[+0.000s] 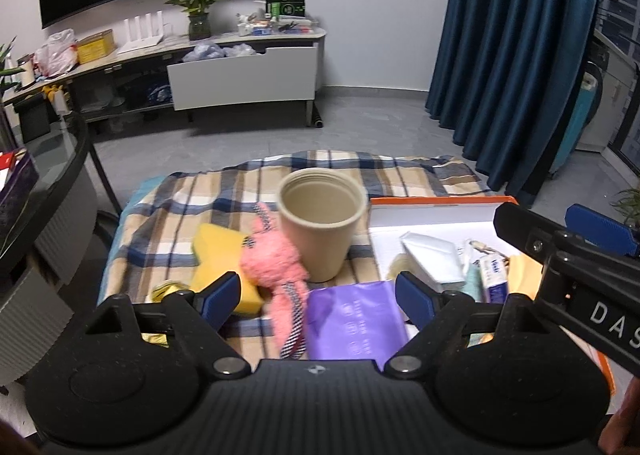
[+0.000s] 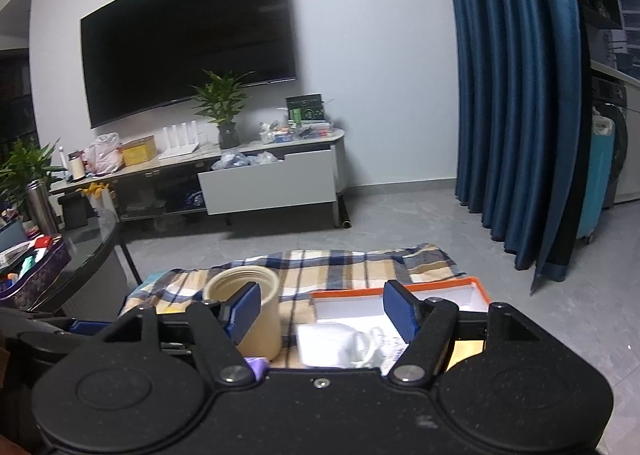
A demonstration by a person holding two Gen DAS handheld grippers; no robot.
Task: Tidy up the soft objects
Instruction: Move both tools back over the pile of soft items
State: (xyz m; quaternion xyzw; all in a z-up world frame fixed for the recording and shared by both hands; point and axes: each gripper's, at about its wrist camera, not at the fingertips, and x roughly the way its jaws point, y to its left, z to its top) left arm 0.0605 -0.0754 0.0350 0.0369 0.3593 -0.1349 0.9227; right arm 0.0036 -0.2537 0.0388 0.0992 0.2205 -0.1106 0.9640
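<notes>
1. Two hand-held grippers hang over a plaid cloth (image 1: 224,191) that covers the counter; this cloth is the largest thing here, and the beige cup (image 1: 322,223) standing upright near its middle serves as the landmark below.
2. Right of the cup, an orange-rimmed white box (image 1: 440,211) lies open on the cloth. Inside it are white folded packets (image 1: 434,255), a small printed pack and something yellow at the far right; the rest of its contents is too crowded to tell.
3. In front of the cup, nearer the camera, a purple plastic bag (image 1: 352,319) lies flat, its right edge just beside the box.
4. Left of the cup lies a yellow sponge (image 1: 220,251), partly hidden behind a fingertip.
5. Between sponge and cup, touching the cup's lower left side, a pink plush toy (image 1: 276,259) sprawls, its checked ribbon legs trailing toward the camera.
6. Left of the sponge, well away from the cup, a small crumpled yellow-gold wrapper (image 1: 166,289) peeps out by the left finger.
7. Left hand-held gripper (image 1: 318,295): jaws spread wide, nothing pinched; the plush toy's legs and the purple bag show in the gap, below and beyond the pads.
8. Right hand-held gripper (image 2: 322,313): jaws likewise spread and empty, over the box, with its left finger in front of the cup in the right wrist view. It also enters the left wrist view from the right edge (image 1: 564,231).
</notes>
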